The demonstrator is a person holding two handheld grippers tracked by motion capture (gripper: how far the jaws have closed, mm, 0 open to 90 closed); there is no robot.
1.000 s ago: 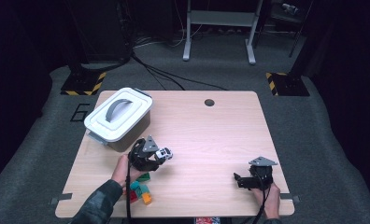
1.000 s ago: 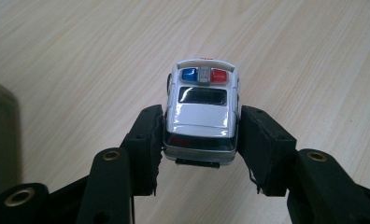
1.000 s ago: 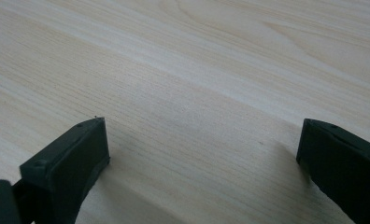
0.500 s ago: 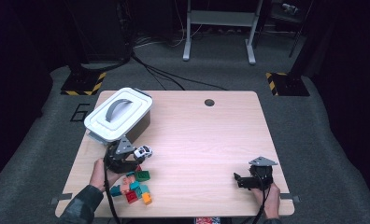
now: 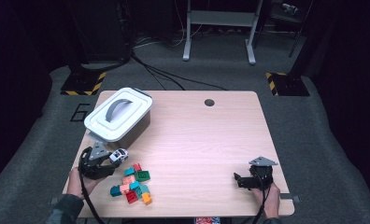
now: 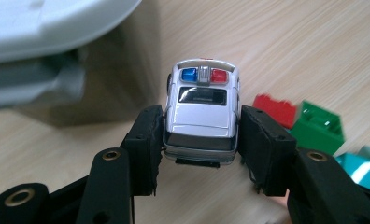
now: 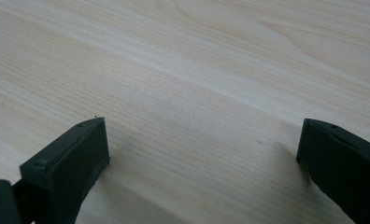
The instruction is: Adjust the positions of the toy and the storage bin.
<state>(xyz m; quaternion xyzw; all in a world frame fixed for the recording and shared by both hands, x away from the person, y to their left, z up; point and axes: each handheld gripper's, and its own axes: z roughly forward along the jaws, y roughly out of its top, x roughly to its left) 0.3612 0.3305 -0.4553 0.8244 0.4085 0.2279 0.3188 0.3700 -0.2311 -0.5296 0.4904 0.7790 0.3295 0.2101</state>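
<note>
Now | left tool (image 6: 202, 135) clamps toy police car (image 6: 202, 114) nose-forward | lidded bin (image 5: 118, 117) just beyond | right tool (image 7: 199, 154) wide open, empty

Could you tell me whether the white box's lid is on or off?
On: the white lid sits flat over the box, handle up.

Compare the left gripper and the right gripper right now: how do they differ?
The left gripper is shut on a toy police car; the right gripper is open on nothing. The left is beside the white box and blocks; the right is over bare table. Both have black jaws.
</note>
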